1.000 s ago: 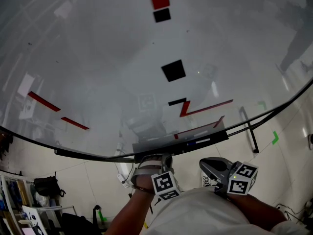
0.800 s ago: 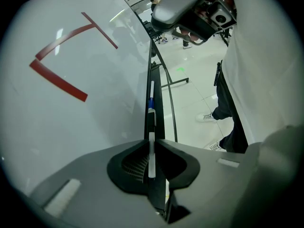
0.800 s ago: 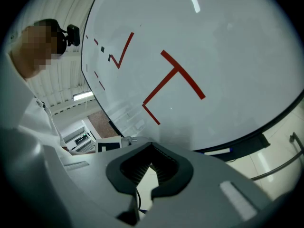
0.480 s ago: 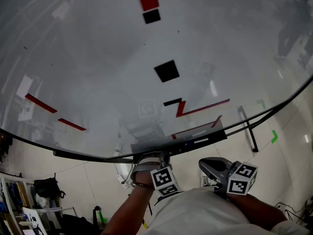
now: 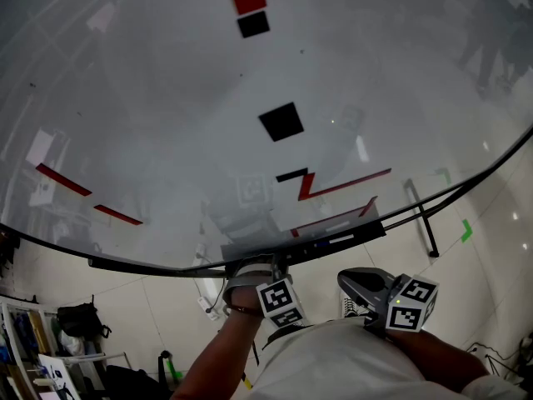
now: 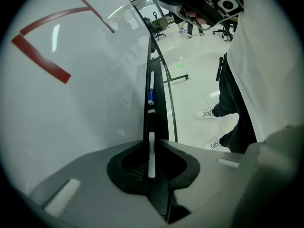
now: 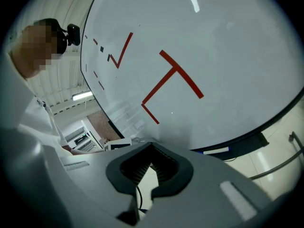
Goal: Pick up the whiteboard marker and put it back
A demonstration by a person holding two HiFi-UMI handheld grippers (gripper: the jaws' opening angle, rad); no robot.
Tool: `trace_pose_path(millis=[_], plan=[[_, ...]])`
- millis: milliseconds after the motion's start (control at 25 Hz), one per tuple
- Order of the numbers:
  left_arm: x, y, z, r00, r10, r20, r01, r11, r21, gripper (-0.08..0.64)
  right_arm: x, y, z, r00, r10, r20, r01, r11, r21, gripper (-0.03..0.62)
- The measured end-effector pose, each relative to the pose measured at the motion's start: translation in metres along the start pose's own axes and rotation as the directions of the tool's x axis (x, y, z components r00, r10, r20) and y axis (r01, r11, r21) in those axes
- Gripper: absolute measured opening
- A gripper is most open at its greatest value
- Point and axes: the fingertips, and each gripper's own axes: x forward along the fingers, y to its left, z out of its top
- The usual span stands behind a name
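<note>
Left tool (image 5: 265,267) slightly nearer tray (image 5: 360,233)

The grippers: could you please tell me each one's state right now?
Left gripper: closed on a thin white marker.
Right gripper: closed, empty.

Whiteboard (image 5: 166,98) reads glossy grey-white, carrying red strokes (image 5: 341,183) and solid black squares (image 5: 281,122). Whiteboard marker (image 6: 151,85) is white with a blue end, lying on a black tray (image 6: 160,96). The cube (image 5: 412,302) on my right gripper (image 5: 360,283) shows black-and-white square patterns; floor (image 5: 500,248) is cream.
</note>
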Motion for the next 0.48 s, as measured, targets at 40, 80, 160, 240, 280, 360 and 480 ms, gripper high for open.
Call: trace_pose_path(millis=[40,80,160,240,280,360,480], plan=[[0.0007,0.0005,0.0008,1.0,0.001,0.002,-0.001,1.0,0.0,0.057,0.0,-0.0001,0.0003,1.0,0.0,0.0,0.0,1.0,0.0,0.0],[0.0014,0.0009,0.0017,1.0,0.002,0.003,-0.002,1.0,-0.001,0.057,-0.0001,-0.0001,0.0005,1.0,-0.001,0.001,0.001,1.0,-0.001,0.0],[0.0032,0.0016,0.003,1.0,0.005,0.006,-0.005,1.0,-0.001,0.057,-0.0007,-0.0004,0.0007,1.0,-0.003,0.001,0.003,1.0,-0.001,0.0],[0.005,0.0028,0.0036,1.0,0.01,0.008,-0.01,1.0,-0.002,0.057,-0.0009,-0.0009,0.0012,1.0,-0.004,0.002,0.004,1.0,-0.001,0.0],[0.0058,0.0034,0.0038,1.0,0.012,0.009,-0.012,1.0,-0.002,0.057,-0.0011,-0.0012,0.0014,1.0,-0.005,0.003,0.005,1.0,-0.001,0.0],[0.0073,0.004,0.0038,1.0,0.015,0.01,-0.015,1.0,-0.002,0.057,-0.0017,-0.0022,0.0015,1.0,-0.008,0.002,0.008,1.0,0.0,0.0],[0.0078,0.0053,0.004,1.0,0.022,0.016,-0.022,1.0,-0.01,0.058,-0.002,-0.0029,0.0017,1.0,-0.01,0.002,0.01,1.0,0.0,0.0]])
